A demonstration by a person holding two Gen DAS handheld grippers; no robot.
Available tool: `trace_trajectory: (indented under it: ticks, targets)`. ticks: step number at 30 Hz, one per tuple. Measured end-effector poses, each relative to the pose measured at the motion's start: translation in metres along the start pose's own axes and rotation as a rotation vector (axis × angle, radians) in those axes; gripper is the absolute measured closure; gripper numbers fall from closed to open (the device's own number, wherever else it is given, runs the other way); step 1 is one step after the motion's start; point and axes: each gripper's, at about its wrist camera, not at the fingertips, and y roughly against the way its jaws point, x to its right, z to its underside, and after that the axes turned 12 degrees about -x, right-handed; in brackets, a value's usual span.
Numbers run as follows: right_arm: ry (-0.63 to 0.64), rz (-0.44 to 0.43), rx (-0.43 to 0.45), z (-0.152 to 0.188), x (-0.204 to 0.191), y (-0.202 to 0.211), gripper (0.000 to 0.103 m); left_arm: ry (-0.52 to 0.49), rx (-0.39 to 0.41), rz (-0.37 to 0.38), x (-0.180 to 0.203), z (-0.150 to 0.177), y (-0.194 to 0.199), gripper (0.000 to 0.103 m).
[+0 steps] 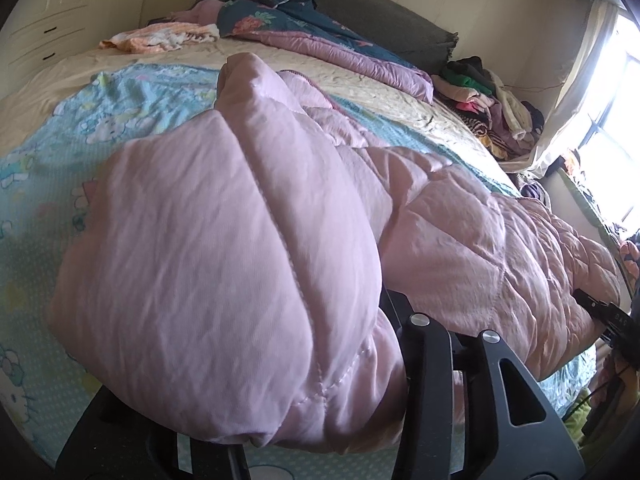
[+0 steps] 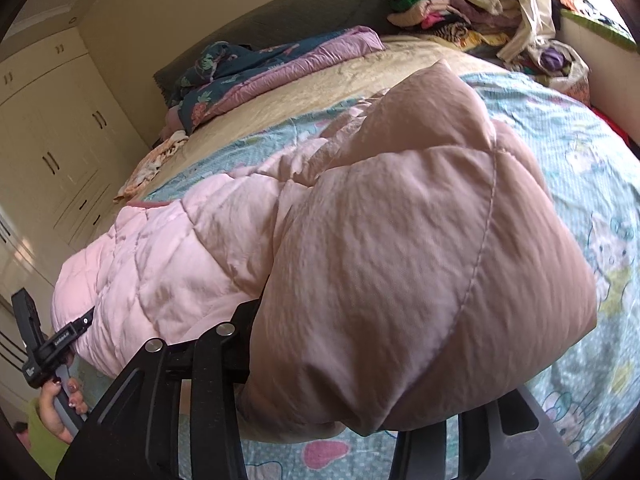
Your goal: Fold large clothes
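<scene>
A: Item one?

B: Pink quilted coat (image 1: 224, 248), padded, lying on the bed over a blue cartoon-print sheet (image 1: 132, 112). Its long axis runs sideways between the two hands, one bulky folded end in front of each camera.

A: Grippers?

B: Left gripper (image 1: 304, 420): the coat's left end bulges over its fingers and hides the tips. The fabric is between the jaws, but whether they pinch it or have slackened, I cannot tell. Right gripper (image 2: 340, 412): same entry at the coat's right end, fabric draped over the fingers, grip not readable.

A: Which hand is nearer?

B: Neither, by my judgement. Each sits at its own end, and both ends lie low, at or near the sheet. The next move likely turns on that sideways axis: letting go cleanly or bringing one end over the other.

A: Surroundings?

B: Cream bedspread (image 1: 360, 92) beyond the sheet; a floral quilt with mauve lining (image 1: 320, 36) by the dark headboard (image 2: 304, 4); a heap of assorted clothes (image 2: 448, 4) at the far corner near the window; a cream wardrobe (image 2: 52, 140) on the other side. The person's left hand (image 2: 60, 400) shows on the left gripper's handle.
</scene>
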Motion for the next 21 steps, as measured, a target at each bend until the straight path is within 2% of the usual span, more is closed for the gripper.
trace_trajectory:
  ticks: [4, 11, 15, 17, 21]
  targets:
    - [-0.049, -0.001, -0.033, -0.005, 0.008, -0.014, 0.05, 0.009, -0.009, -0.004, 0.0, -0.001, -0.003, 0.064]
    - [-0.088, 0.01, -0.071, -0.005, 0.014, -0.036, 0.036, 0.024, -0.021, -0.012, 0.0, 0.0, -0.008, 0.062]
    - [-0.112, -0.003, -0.074, -0.002, 0.017, -0.036, 0.03, 0.031, -0.023, -0.015, 0.002, 0.0, -0.007, 0.061]
    - [-0.118, -0.007, -0.075, -0.001, 0.017, -0.033, 0.022, 0.032, -0.025, -0.013, 0.001, 0.0, -0.008, 0.061]
    - [-0.105, -0.023, -0.075, 0.011, 0.019, -0.02, 0.014, 0.035, -0.026, -0.011, 0.0, 0.001, -0.007, 0.061]
